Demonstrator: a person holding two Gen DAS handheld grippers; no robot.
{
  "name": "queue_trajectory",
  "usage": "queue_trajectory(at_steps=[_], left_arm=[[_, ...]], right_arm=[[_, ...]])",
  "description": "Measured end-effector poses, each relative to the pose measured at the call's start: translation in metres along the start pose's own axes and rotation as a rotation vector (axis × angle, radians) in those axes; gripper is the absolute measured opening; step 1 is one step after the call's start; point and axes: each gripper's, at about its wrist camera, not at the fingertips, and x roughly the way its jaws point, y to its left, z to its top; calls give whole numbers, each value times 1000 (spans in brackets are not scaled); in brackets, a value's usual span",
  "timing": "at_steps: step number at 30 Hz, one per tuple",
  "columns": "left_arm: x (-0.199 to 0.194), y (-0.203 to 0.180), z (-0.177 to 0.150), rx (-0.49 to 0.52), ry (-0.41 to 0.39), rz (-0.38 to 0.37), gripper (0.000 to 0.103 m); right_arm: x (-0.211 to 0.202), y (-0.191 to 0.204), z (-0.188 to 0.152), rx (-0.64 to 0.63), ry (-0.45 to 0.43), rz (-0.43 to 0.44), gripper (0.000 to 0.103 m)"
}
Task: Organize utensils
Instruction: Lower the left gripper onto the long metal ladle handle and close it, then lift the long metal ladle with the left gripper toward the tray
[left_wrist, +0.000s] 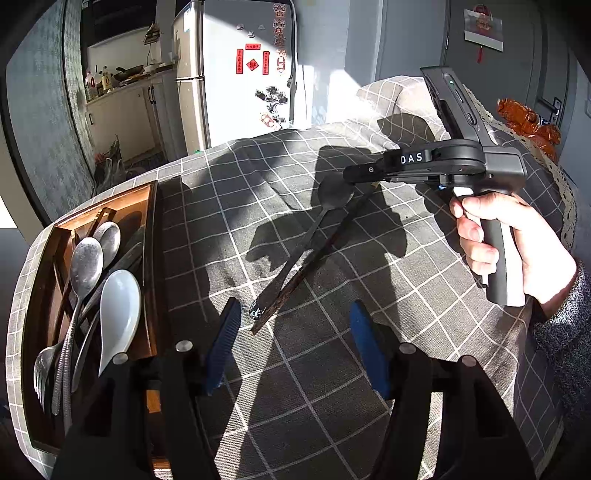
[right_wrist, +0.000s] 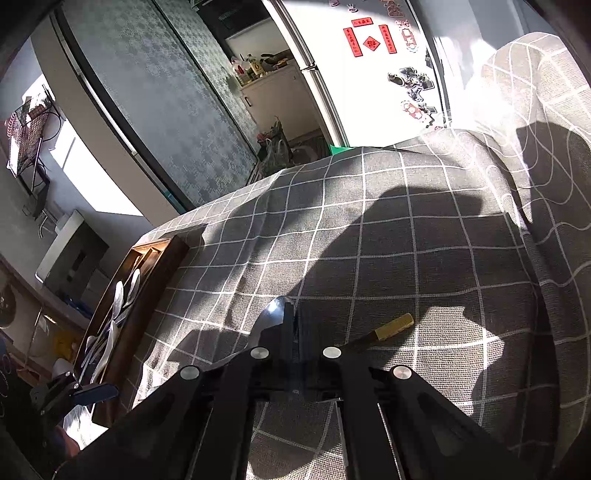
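My right claw (right_wrist: 295, 325) sits pinched narrow above the thin, stiff, slippery-looking black spoon (left_wrist: 314, 236), best gripped mid-handle, while my left claw (left_wrist: 291, 343) gapes wide.

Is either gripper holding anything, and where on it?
Left gripper: open, empty. Right gripper: closed at the bowl of the dark metal spoon; a grip cannot be told.

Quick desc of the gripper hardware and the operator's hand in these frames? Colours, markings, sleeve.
The left gripper has black linkage arms with round silver pivot pins and blue ribbed pads. The right gripper is black too, lettered "DAS" in white, with a green LED on the upright unit above it and a dark grey pistol handle. No cables show. The right hand is bare, with a speckled grey knit sleeve.
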Motion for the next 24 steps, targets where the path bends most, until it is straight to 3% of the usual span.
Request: queue_trajectory(at_steps=[5, 10, 12, 13, 15, 16, 24], left_arm=[[5, 3, 3, -11, 1, 10, 65], [7, -3, 7, 2, -10, 7, 64], [7, -6, 7, 14, -9, 12, 48], [7, -7, 7, 23, -8, 20, 32], [5, -9, 8, 44, -24, 51, 19], [3, -8, 10, 43, -27, 46, 6], [-6, -1, 8, 32, -23, 54, 1]], right_arm=[[-31, 12, 6, 1, -40, 134, 1], [-43, 39, 3, -46, -22, 237, 1], [-45, 50, 1, -71, -13, 258, 1], [-46, 54, 0, -73, -16, 266, 2], [-53, 60, 0, -83, -23, 276, 2], [-56, 62, -1, -89, -27, 284, 2], [-61, 57, 1, -68, -38, 294, 2]])
